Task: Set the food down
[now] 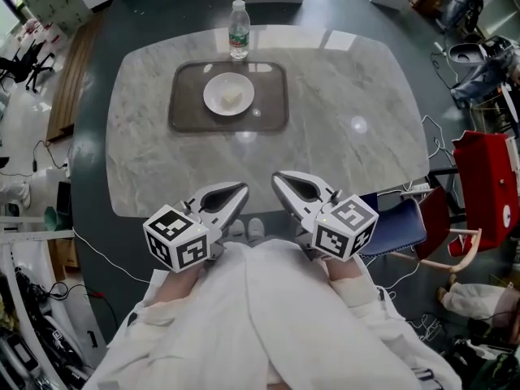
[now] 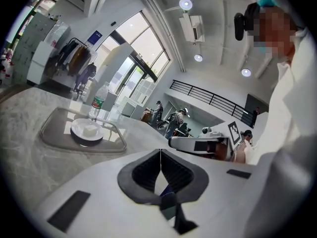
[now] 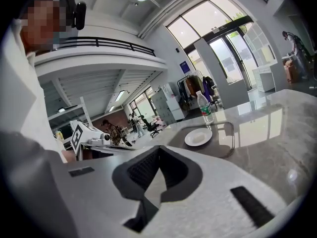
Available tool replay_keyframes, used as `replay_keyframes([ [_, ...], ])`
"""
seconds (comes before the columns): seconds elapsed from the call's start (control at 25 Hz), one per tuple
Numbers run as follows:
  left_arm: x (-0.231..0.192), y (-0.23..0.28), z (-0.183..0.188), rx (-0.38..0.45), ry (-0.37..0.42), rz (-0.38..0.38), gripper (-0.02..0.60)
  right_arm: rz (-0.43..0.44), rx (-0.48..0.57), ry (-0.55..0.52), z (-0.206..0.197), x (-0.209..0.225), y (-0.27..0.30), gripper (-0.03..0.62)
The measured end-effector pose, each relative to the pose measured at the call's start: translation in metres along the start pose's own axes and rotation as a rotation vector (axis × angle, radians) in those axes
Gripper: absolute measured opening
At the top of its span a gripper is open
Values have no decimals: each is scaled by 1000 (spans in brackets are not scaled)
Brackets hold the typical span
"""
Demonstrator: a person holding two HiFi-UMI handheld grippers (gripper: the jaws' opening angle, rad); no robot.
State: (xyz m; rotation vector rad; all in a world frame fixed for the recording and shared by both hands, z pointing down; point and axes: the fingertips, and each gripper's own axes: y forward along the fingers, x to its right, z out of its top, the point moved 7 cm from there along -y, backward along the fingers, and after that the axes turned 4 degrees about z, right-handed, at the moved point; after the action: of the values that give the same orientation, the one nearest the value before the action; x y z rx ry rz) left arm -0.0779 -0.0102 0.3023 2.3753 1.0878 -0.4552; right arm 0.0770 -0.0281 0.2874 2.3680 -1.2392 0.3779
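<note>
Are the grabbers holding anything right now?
No, nothing. The left gripper and the right gripper are both shut and empty. The food lies on the plate, away from both.

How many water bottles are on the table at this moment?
1: a water bottle stands upright at the far edge of the table, just beyond the tray. Nothing on the tabletop looks able to hide another.
</note>
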Motion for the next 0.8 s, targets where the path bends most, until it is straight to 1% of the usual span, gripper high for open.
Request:
replay_keyframes([
  [0.32, -4, 5, 0, -16, -18, -13, 17, 46, -31, 4, -2, -3, 8, 3],
  [0.8, -10, 8, 2, -19, -31, -10, 17, 47, -44, 4, 0, 5, 13, 2],
])
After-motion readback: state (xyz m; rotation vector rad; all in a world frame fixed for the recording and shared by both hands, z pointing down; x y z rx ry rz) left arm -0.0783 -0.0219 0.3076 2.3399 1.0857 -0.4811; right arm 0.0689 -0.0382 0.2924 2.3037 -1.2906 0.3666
